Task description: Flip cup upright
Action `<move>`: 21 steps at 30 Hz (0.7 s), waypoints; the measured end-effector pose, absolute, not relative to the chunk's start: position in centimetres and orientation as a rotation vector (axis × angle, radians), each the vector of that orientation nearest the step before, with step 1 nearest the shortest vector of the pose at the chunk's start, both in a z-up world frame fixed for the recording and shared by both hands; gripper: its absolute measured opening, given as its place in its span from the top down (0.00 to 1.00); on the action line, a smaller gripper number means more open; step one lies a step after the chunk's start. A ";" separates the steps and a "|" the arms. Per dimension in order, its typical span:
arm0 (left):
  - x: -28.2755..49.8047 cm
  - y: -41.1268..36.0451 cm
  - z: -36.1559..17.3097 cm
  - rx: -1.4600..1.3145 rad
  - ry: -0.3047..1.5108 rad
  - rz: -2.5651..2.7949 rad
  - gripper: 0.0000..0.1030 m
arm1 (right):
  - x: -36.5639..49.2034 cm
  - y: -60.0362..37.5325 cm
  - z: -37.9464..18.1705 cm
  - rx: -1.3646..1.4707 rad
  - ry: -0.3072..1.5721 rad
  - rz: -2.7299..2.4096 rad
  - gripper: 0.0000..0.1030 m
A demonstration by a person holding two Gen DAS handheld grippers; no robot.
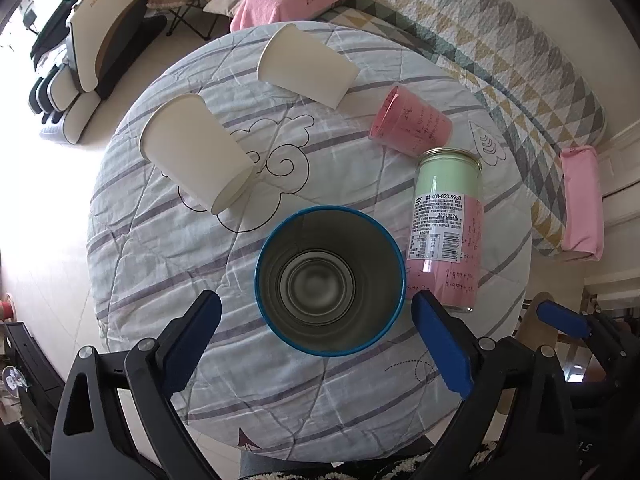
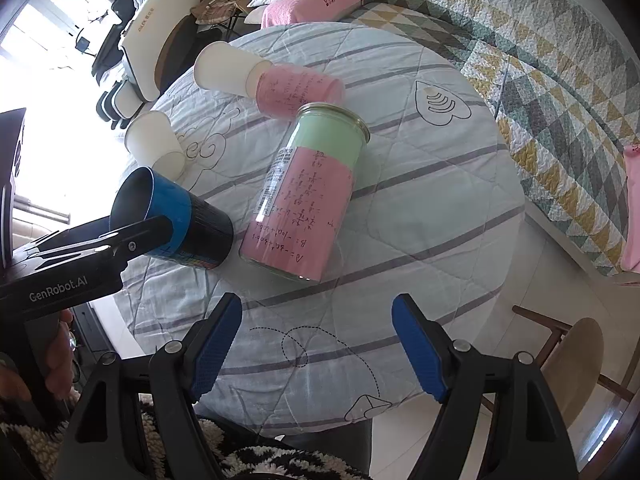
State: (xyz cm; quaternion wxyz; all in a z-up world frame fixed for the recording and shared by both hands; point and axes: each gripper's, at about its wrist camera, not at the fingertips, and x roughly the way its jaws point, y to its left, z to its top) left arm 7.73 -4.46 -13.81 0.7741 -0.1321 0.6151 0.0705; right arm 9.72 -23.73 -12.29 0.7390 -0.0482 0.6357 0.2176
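Note:
A blue-rimmed steel cup (image 1: 330, 280) stands upright on the round clothed table (image 1: 168, 248), its mouth facing my left wrist camera. My left gripper (image 1: 316, 312) is open, its blue pads either side of the cup's rim and apart from it. In the right wrist view the same cup (image 2: 180, 220) stands at the left, with the left gripper's finger (image 2: 132, 236) beside it. My right gripper (image 2: 316, 340) is open and empty above the table's near edge.
Two white paper cups (image 1: 196, 152) (image 1: 308, 64), a pink cup (image 1: 408, 120) and a tall green-and-pink jar (image 1: 448, 224) lie on their sides on the table. A quilted bed (image 1: 500, 40) is behind, a massage chair (image 1: 80, 40) to the left, a wooden stool (image 2: 576, 360) to the right.

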 end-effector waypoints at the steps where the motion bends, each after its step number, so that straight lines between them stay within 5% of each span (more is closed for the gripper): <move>1: 7.7 -4.5 -13.8 -0.284 1.333 0.155 0.05 | 9.7 -23.7 -12.3 -0.105 1.394 0.478 0.23; 21: 4.9 -4.6 -6.3 -0.261 1.171 0.197 0.01 | 8.4 -24.3 -7.1 -0.111 1.202 0.519 0.23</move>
